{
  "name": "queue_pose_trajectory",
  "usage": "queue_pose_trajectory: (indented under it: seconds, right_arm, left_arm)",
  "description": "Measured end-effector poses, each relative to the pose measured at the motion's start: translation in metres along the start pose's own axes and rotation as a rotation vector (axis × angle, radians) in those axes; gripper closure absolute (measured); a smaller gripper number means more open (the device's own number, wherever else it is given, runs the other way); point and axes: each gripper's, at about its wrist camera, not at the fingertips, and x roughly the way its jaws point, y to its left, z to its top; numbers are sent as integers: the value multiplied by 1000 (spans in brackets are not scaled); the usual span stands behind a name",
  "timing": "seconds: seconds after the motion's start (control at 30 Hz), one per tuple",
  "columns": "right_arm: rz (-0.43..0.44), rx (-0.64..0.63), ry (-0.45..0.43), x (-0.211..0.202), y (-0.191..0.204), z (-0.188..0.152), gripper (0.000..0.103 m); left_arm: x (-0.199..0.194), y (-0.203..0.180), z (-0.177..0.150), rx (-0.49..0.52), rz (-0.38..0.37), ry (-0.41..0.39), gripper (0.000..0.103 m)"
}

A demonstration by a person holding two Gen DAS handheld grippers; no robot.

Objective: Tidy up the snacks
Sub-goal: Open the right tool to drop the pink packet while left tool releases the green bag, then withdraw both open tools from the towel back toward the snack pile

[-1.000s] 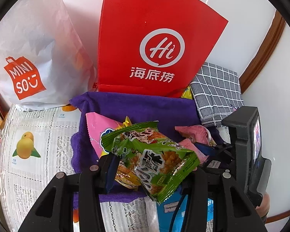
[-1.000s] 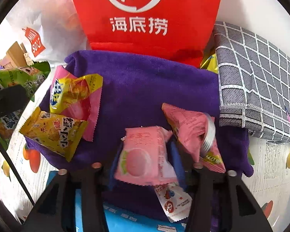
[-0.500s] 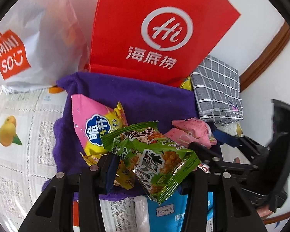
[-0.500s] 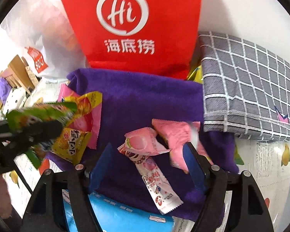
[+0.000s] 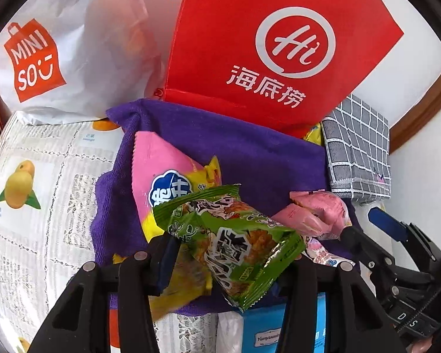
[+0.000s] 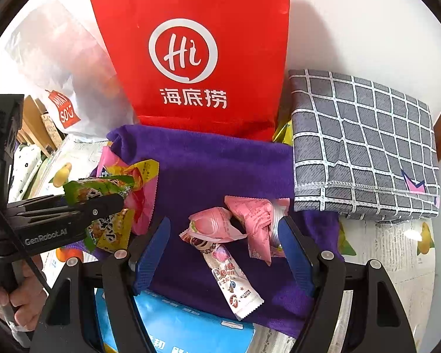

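Observation:
My left gripper (image 5: 229,261) is shut on a green snack packet (image 5: 232,235) and holds it above the left part of a purple towel (image 5: 250,158). Under it lie a pink-and-yellow packet (image 5: 161,170) and a yellow packet (image 6: 114,232). My right gripper (image 6: 223,253) is open and empty above the towel (image 6: 220,164). Between and just beyond its fingers lie a round pink packet (image 6: 211,225), a crumpled pink packet (image 6: 255,214) and a long white-pink stick packet (image 6: 232,279). The left gripper with the green packet (image 6: 100,188) shows at the left of the right wrist view.
A red paper bag (image 6: 197,53) stands behind the towel, a white MINISO bag (image 5: 53,53) to its left. A folded grey checked cloth (image 6: 364,147) lies right. A blue pack (image 6: 185,329) lies at the near edge. A fruit-print tablecloth (image 5: 35,194) covers the table.
My right gripper has let go of the round pink packet, opened and drawn back; the packet now lies on the towel. My left gripper has shifted right, still holding the green packet.

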Motion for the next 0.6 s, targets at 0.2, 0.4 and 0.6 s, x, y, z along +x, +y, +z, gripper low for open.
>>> queue_pose_trajectory:
  seconds: [0.2,0.4,0.6]
  right_arm:
    - [0,-7,-16,-6,3,0,28]
    - [-7,-16,-43,-19,8,0,28]
    - [-7,-17,-90,-42,14,-2,28]
  left_arm:
    - [-5,3,2,-23,-14,-7,45]
    - [-24,-1,2,-24,-46,-55,38]
    - [-43,-4,1,-9,-54,-91,37]
